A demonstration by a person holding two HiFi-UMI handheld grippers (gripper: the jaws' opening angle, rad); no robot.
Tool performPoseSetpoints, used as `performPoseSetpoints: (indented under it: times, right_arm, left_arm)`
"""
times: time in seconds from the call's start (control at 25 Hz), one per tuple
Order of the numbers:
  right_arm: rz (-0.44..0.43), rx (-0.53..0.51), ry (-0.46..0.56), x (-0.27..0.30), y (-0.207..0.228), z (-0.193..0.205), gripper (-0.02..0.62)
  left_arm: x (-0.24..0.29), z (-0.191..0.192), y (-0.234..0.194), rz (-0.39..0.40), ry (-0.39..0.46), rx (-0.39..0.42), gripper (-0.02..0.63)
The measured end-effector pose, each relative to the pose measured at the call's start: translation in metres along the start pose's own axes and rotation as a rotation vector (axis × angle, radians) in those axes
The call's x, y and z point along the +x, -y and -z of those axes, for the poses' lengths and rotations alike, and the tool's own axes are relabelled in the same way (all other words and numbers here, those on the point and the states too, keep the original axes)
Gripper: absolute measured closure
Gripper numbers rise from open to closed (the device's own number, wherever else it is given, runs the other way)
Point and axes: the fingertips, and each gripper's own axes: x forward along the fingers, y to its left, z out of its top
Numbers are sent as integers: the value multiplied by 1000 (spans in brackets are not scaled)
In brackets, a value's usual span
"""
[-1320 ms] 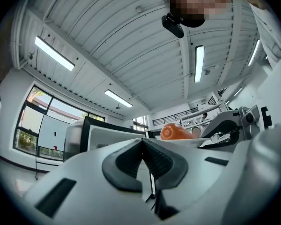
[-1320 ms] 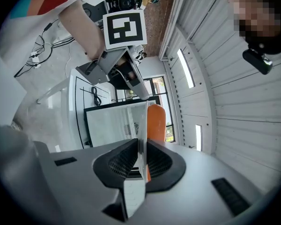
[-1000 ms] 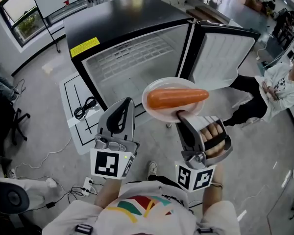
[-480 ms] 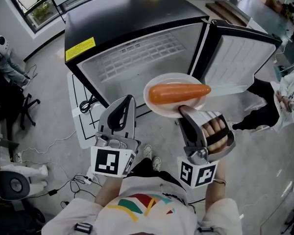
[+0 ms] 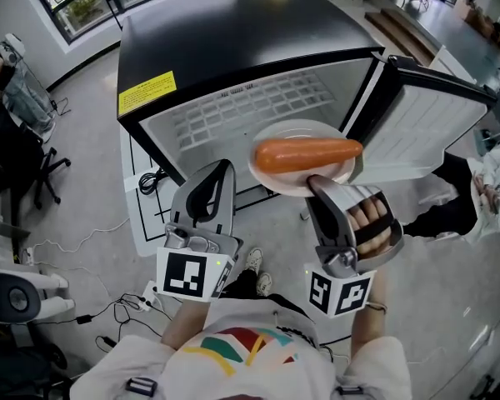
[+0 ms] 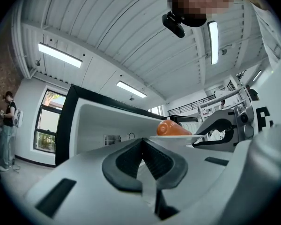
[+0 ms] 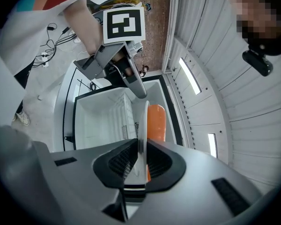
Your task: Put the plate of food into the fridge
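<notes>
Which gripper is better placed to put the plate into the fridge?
The right gripper: it is shut on the plate with the carrot, facing the open fridge. The left gripper is shut and empty.

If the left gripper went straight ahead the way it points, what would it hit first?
Probably the white inside wall of the fridge; the left gripper points into the open compartment, left of the plate.

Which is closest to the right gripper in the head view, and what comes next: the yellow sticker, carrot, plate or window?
1. plate: its near rim is pinched in the right gripper.
2. carrot: lying on the plate, just past the jaws.
3. yellow sticker: far left, on the black top of the fridge.
4. window: top-left corner, beyond the fridge.
</notes>
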Motion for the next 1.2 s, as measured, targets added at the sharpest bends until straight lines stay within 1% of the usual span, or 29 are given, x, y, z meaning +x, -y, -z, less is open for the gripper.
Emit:
performPoseSetpoints:
  times: [0.36, 0.6, 0.76, 1.2]
  right_arm:
    - [-17, -29, 16, 44, 5, 1, 551]
    - [-21, -39, 34, 72, 10, 0, 551]
    - [-34, -44, 48, 85, 9, 0, 551]
    - [-77, -55, 75, 124, 6, -2, 551]
  left_arm:
    - [22, 9, -22, -3, 9, -28, 600]
    - [32, 16, -33, 1, -1, -38, 600]
    - [37, 17, -36, -6, 2, -51, 600]
    - [44, 24, -46, -10, -22, -65, 600]
